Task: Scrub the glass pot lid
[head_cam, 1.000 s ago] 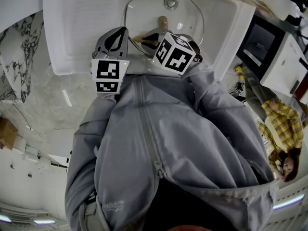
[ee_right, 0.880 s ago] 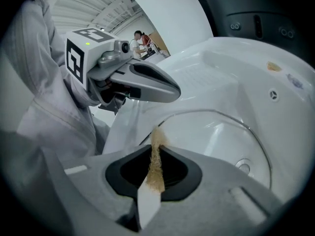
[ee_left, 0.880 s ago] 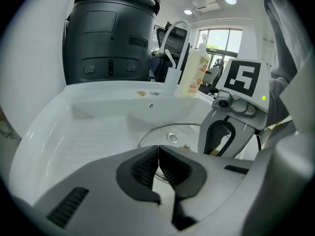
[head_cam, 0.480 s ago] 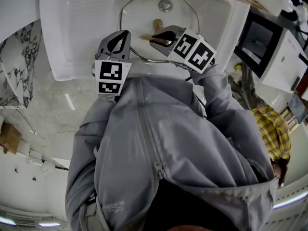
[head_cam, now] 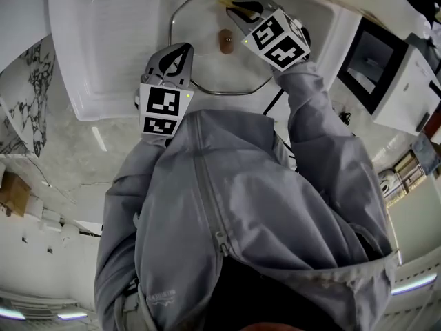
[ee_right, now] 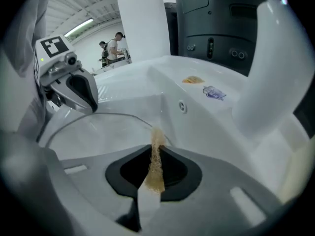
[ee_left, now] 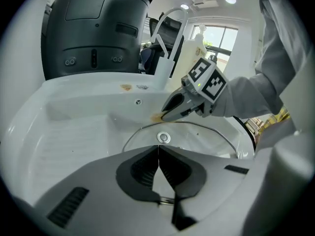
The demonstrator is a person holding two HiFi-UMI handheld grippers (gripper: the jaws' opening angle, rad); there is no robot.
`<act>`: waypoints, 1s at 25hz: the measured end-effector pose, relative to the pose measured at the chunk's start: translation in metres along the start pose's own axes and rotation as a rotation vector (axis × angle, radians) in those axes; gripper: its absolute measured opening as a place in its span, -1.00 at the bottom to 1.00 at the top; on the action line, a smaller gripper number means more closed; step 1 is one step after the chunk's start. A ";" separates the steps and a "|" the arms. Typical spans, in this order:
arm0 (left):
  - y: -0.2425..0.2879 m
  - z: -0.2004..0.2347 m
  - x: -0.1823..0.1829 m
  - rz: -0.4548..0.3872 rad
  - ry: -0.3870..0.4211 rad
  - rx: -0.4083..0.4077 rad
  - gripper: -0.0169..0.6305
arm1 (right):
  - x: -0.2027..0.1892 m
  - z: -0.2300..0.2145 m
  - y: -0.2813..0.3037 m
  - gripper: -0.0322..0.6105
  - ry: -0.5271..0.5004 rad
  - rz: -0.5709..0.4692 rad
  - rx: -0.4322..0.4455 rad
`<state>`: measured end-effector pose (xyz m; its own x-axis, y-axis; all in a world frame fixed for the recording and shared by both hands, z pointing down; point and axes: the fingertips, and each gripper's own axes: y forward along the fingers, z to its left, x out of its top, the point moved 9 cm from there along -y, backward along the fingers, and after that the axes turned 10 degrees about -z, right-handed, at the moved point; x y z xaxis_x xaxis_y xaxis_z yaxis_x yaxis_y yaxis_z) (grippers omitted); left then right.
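The glass pot lid [head_cam: 207, 71] lay flat in the white sink [head_cam: 103, 40], knob [head_cam: 224, 40] up. The left gripper [head_cam: 180, 50] sat at the lid's 9 o'clock rim, jaws fully closed with the thin metal edge pinched between them. The right gripper [head_cam: 236, 7] was at the 12 o'clock rim, jaws clamped on a tan scrub pad [ee_right: 155, 163] whose tip met the lid's edge.
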<state>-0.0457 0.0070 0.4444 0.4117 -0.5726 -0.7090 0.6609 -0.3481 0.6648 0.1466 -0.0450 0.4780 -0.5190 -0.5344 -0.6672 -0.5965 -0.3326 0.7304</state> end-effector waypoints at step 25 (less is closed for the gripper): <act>0.000 -0.005 -0.005 0.005 0.009 -0.020 -0.93 | -0.032 0.003 0.054 -0.77 -0.113 0.080 0.104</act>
<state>-0.0445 0.0140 0.4466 0.4206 -0.5671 -0.7081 0.6713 -0.3305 0.6634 0.1293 -0.0437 0.5382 -0.6297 -0.4631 -0.6237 -0.6076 -0.2066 0.7669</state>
